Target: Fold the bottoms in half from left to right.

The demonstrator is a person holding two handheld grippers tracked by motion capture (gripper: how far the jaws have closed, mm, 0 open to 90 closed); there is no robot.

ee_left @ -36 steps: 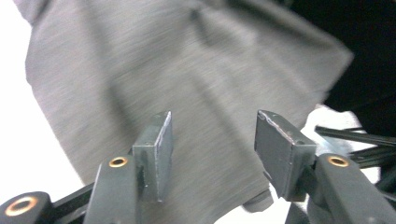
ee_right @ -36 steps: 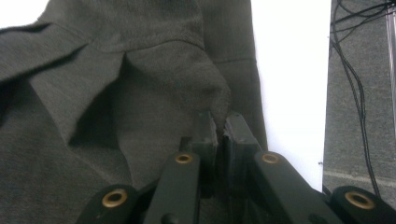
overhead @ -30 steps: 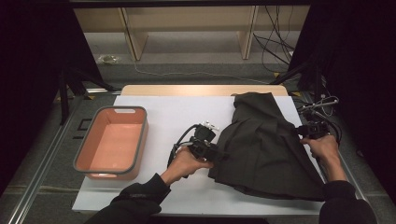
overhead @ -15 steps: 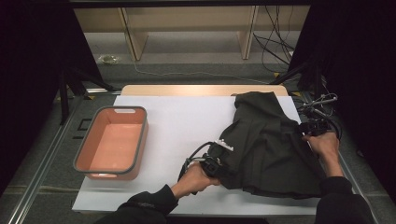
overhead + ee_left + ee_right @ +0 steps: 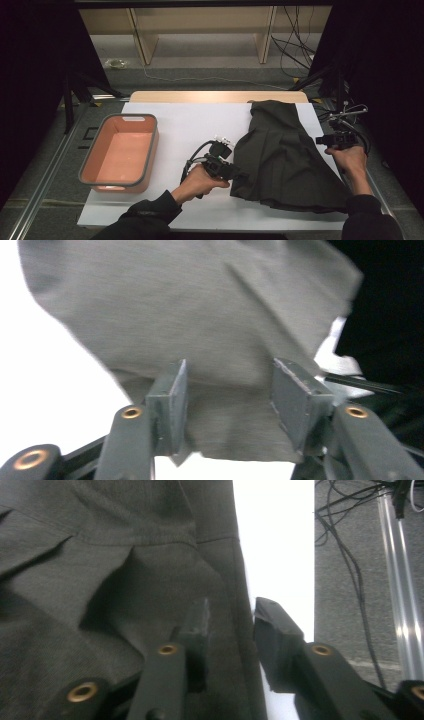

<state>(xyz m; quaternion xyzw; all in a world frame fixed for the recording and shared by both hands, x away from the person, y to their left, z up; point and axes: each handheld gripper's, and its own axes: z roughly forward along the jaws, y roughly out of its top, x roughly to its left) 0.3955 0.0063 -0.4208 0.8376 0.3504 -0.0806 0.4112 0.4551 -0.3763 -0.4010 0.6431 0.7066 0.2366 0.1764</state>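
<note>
Jaws on my left gripper point(image 5: 235, 172) are standing partly apart, and they have just been opening; in the left gripper view the grey cloth point(image 5: 200, 325) is lying between the two pads point(image 5: 172, 400) with a clear gap on either side, so nothing is being pinched there. Seen from the high view, that gripper is sitting at the near left corner of the dark garment point(image 5: 285, 155), which is lying spread on the right half of the white counter point(image 5: 190, 125).

My right gripper point(image 5: 320, 140) is resting at the garment's right edge. Its jaws have also just been opening: in the right gripper view they are standing a narrow way apart, with the hem of the garment point(image 5: 150, 580) running up between them and the pads not pressing it.

An orange tub point(image 5: 95, 160) is sitting well apart on the counter's left side.
</note>
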